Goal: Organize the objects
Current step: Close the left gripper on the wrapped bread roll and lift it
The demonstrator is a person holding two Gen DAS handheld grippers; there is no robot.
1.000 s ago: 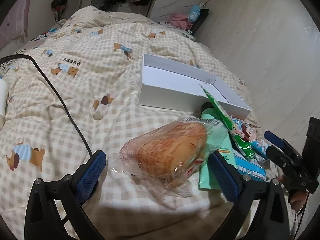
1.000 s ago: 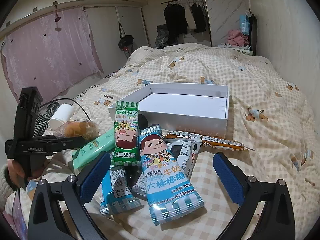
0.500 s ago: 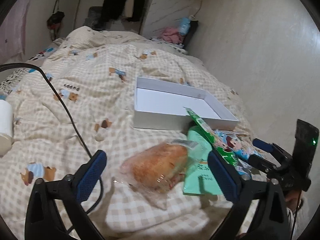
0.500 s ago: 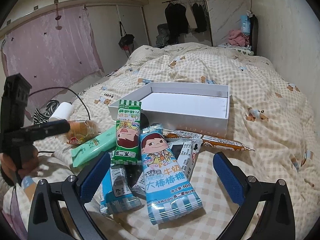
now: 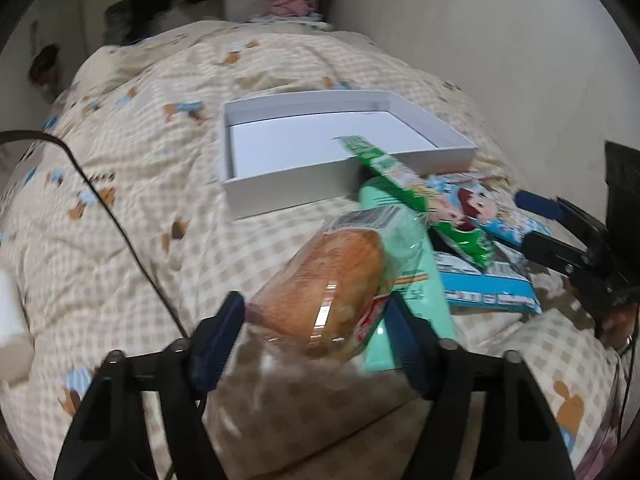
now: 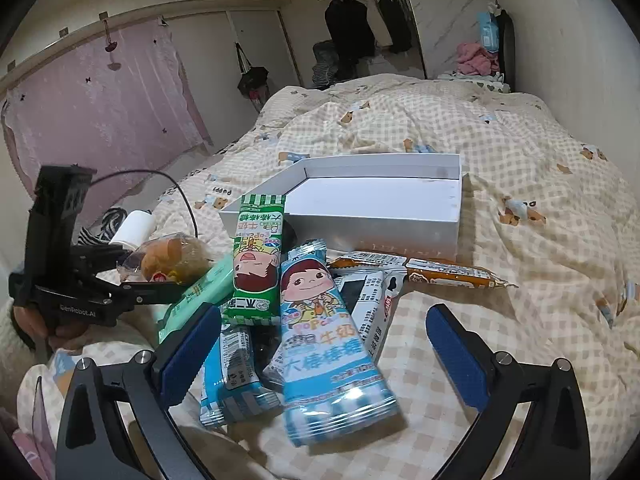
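A wrapped bread bun [image 5: 324,280] sits between my left gripper's [image 5: 316,336] blue pads, which press its clear wrapper; it also shows in the right wrist view [image 6: 172,260]. A white open box [image 5: 320,152] lies on the bed, also in the right wrist view [image 6: 372,200]. Snack packets are piled before it: a mint-green packet [image 5: 412,264], a green packet [image 6: 256,256] and a blue packet [image 6: 324,344]. My right gripper [image 6: 324,352] is open over the blue packet, holding nothing.
A checked duvet [image 6: 520,184] covers the bed. A black cable [image 5: 120,232] runs across it at the left. A white roll [image 6: 134,226] lies beyond the bun. An orange snack bar [image 6: 440,272] lies by the box. A wall [image 5: 480,20] borders the bed.
My left gripper has moved in on the bun and its jaws have narrowed from wide open onto the wrapper. The right gripper has stayed put, open.
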